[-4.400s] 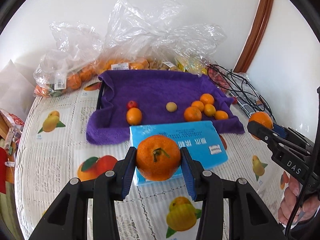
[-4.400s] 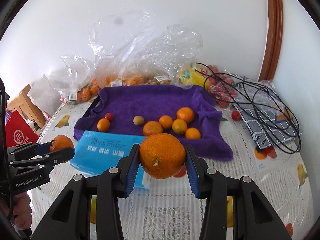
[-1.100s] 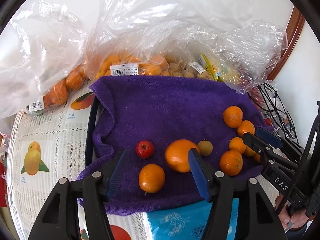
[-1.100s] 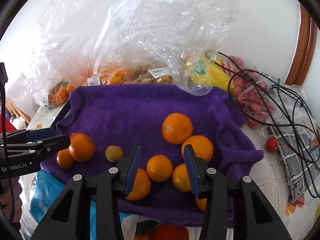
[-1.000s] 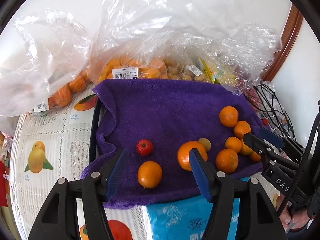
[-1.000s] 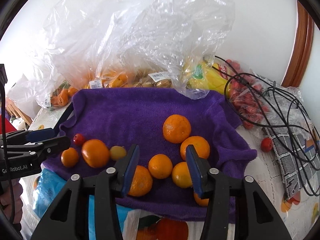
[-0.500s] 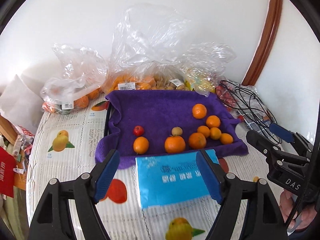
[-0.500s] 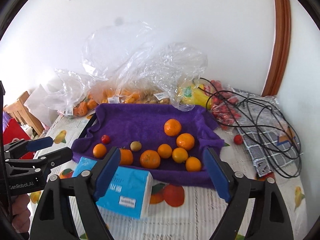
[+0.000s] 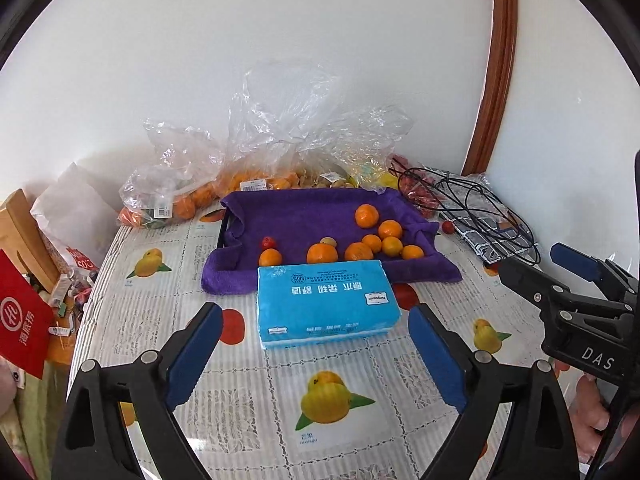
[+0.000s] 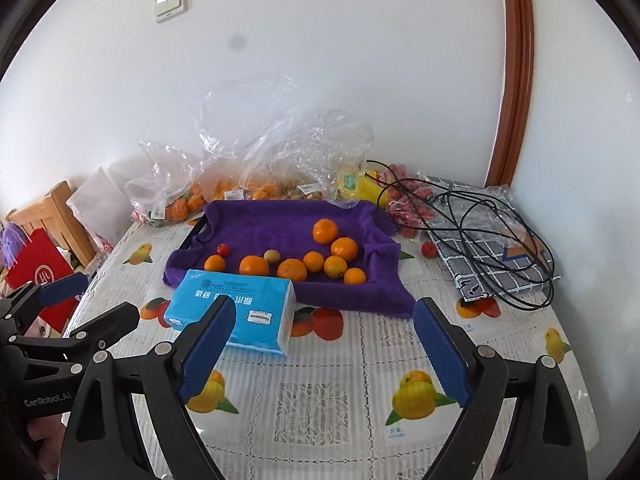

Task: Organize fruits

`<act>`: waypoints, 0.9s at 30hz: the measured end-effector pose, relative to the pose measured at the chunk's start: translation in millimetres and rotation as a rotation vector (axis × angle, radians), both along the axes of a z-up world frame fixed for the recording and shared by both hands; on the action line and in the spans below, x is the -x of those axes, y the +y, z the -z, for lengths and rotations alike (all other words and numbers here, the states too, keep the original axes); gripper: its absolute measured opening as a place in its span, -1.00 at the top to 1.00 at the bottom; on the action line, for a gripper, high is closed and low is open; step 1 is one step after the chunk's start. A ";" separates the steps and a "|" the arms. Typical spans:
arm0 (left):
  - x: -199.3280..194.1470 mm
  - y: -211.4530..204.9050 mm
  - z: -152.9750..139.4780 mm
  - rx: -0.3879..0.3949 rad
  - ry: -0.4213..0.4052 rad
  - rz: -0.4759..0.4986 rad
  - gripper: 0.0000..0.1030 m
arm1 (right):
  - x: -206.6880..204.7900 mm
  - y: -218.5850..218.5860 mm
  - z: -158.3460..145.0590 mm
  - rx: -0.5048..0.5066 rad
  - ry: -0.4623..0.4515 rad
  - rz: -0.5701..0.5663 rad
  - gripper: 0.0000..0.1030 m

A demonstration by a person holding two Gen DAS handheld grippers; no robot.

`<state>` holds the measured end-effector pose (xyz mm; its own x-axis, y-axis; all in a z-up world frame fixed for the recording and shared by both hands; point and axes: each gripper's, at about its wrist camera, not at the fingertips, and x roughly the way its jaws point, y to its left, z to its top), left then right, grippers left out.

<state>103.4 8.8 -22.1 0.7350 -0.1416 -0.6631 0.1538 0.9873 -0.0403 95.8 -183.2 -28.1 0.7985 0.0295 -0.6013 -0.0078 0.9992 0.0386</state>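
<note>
Fuzzy purple cloth [image 9: 304,216], crinkly clear plastic bags [image 9: 288,120], glossy pkg [image 9: 326,300].

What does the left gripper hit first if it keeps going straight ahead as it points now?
Most likely the blue tissue pack: it sits centred between the open fingers of the left gripper, on the table ahead. Behind it lies the purple towel with oranges. Height is unclear; the gripper might pass over the pack.

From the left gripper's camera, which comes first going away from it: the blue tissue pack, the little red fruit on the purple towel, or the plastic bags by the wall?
1. Blue tissue pack, straight ahead of the left gripper.
2. Little red fruit, on the purple towel, left part.
3. Plastic bags, against the wall, behind the towel.
</note>
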 end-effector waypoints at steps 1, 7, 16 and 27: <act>6.9 -0.7 -0.3 0.001 -0.009 -0.003 -0.85 | 6.4 -0.7 -0.9 0.000 -0.011 -0.004 -0.86; 39.8 -3.1 5.4 0.003 -0.022 -0.016 -0.88 | 38.1 -6.8 0.5 -0.027 -0.040 0.002 -1.00; 82.8 -1.6 0.4 -0.003 -0.063 -0.035 -0.91 | 76.1 -14.6 -2.7 -0.044 -0.044 0.040 -1.00; 101.9 1.5 -2.2 0.021 -0.079 -0.040 -0.92 | 98.9 -6.1 -7.9 -0.007 -0.068 0.034 -1.00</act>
<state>1.5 10.4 -19.9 0.7902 -0.1244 -0.6001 0.1179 0.9917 -0.0504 -3.1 -189.3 -20.2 0.8379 0.0055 -0.5458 0.0233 0.9987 0.0458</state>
